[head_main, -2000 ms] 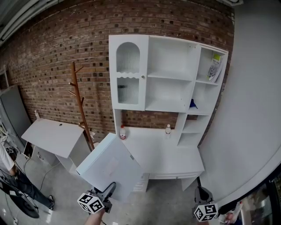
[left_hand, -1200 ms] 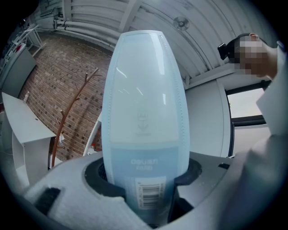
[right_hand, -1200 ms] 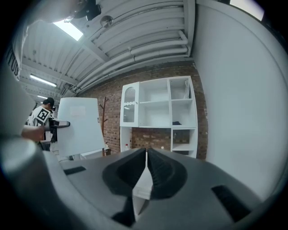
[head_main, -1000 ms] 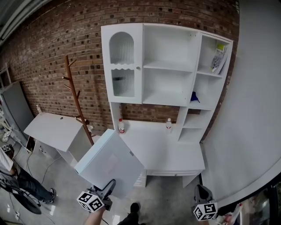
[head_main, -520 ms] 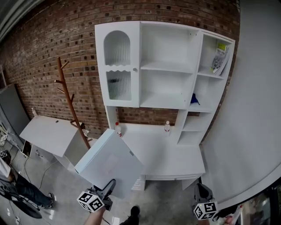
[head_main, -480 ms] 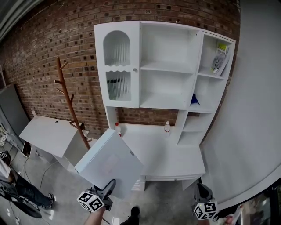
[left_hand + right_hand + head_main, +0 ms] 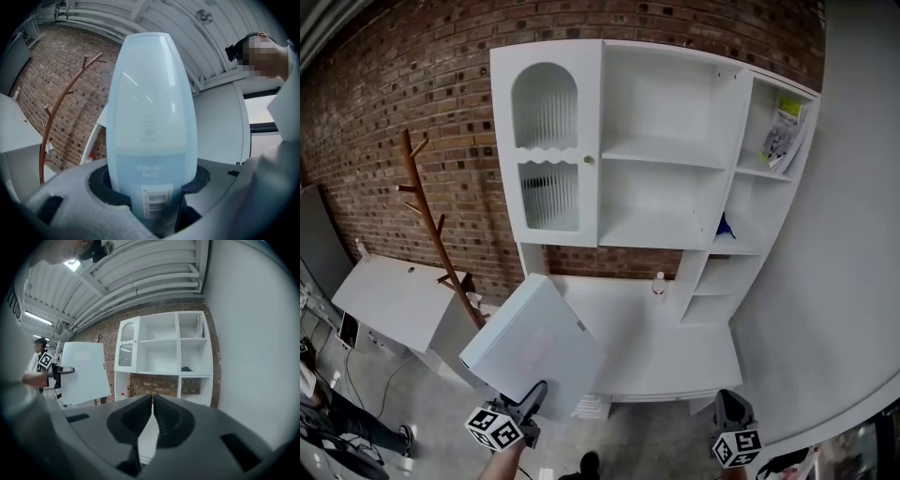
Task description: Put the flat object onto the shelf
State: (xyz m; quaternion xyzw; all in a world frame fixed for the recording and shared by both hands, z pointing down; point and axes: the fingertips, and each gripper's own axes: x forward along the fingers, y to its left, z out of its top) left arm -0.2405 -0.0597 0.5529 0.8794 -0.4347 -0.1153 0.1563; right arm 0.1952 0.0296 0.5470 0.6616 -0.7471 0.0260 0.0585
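Observation:
A flat pale-blue case (image 7: 534, 345) stands tilted at the lower left of the head view. My left gripper (image 7: 533, 394) is shut on the case's lower edge. In the left gripper view the case (image 7: 150, 112) rises straight up from between the jaws of the left gripper (image 7: 150, 185), with a barcode label at its foot. My right gripper (image 7: 728, 414) hangs low at the right, shut and empty; its jaws (image 7: 153, 401) meet with nothing between them. The white shelf unit (image 7: 661, 155) with open compartments stands ahead against the brick wall.
A white desk top (image 7: 670, 342) juts out under the shelves, with a small bottle (image 7: 658, 284) on it. A booklet (image 7: 783, 136) leans in the upper right compartment. A wooden coat stand (image 7: 431, 234) and a slanted white cabinet (image 7: 389, 298) stand left. A grey wall (image 7: 853, 234) closes the right.
The shelf unit has grown larger and shifted left in the head view as I came closer. The red-capped bottle is now hidden behind the case. Both grippers keep their hold and places.

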